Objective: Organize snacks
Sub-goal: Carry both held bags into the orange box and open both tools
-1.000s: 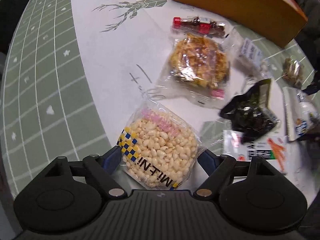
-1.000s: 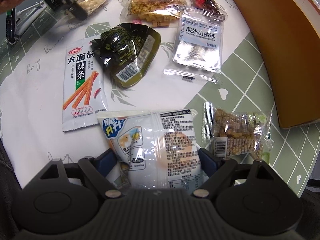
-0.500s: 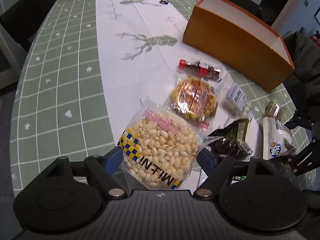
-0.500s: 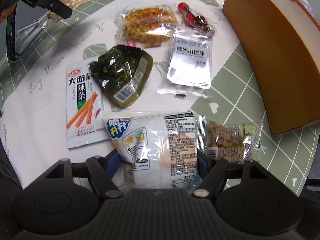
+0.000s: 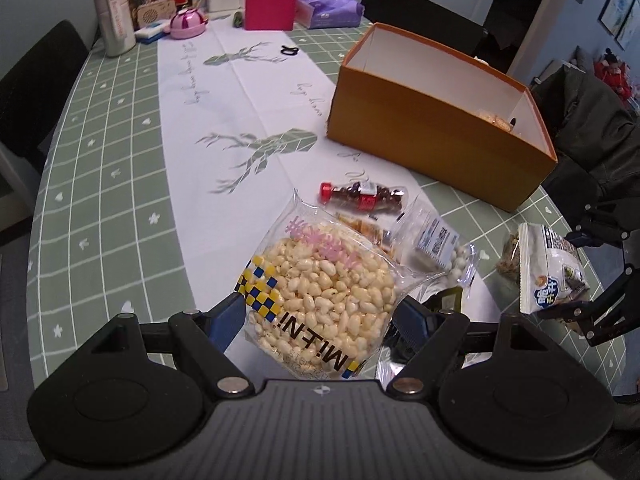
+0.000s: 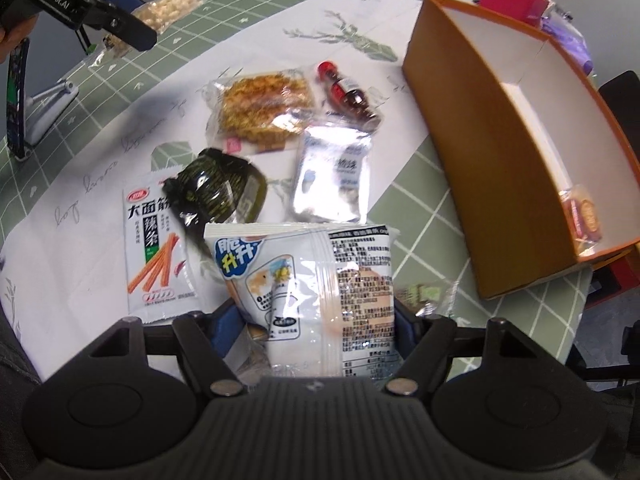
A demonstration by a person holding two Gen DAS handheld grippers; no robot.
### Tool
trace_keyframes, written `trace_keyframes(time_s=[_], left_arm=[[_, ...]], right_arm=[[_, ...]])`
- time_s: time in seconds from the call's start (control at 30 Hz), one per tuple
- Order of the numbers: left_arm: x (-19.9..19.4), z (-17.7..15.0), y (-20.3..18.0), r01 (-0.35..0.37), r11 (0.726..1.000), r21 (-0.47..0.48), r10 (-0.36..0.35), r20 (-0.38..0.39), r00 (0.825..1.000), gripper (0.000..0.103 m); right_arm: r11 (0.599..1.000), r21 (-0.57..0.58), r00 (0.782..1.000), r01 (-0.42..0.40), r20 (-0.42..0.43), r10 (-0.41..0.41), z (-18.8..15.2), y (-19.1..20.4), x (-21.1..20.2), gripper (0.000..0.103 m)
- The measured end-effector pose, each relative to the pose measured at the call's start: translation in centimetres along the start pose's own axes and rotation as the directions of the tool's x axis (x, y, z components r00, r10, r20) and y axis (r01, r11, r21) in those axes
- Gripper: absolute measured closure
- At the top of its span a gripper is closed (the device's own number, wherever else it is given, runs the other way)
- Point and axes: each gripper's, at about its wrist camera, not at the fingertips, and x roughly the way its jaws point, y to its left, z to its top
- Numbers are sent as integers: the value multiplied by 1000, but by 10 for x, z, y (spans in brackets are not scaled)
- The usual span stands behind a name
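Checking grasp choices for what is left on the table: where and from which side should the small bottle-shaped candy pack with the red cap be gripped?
Grip the bottle-shaped candy pack across its narrow body, from above. It lies flat on the tablecloth, long and slim, so the hand-held gripper fingers should straddle its short width. Its long sides look clear.

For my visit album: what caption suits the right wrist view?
Right tongs lift a white snack bag above scattered snacks, beside an orange box.
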Motion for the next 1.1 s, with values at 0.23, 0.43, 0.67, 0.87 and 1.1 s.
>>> trace_keyframes(time_s=[0.23,0.43,0.67,0.87,1.1], left_arm=[[4,31,-18,4,997,72,-5,26,1000,11],[12,68,-42,19,986,164,-27,51,998,11],[26,109,-73,37,967,253,-59,78,995,11],[38,137,-92,43,946,321,-73,84,994,11],[57,165,-107,35,919,394,-70,75,995,11]], right_arm=[[999,11,998,46,30,-46,9,-20,-15,31],[996,3,994,84,72,-84,23,-41,-34,31],[988,55,979,141,143,-148,46,-79,-58,31],[976,123,965,182,167,-201,61,-110,-64,31],[954,227,960,194,157,-232,72,-138,-55,31]])
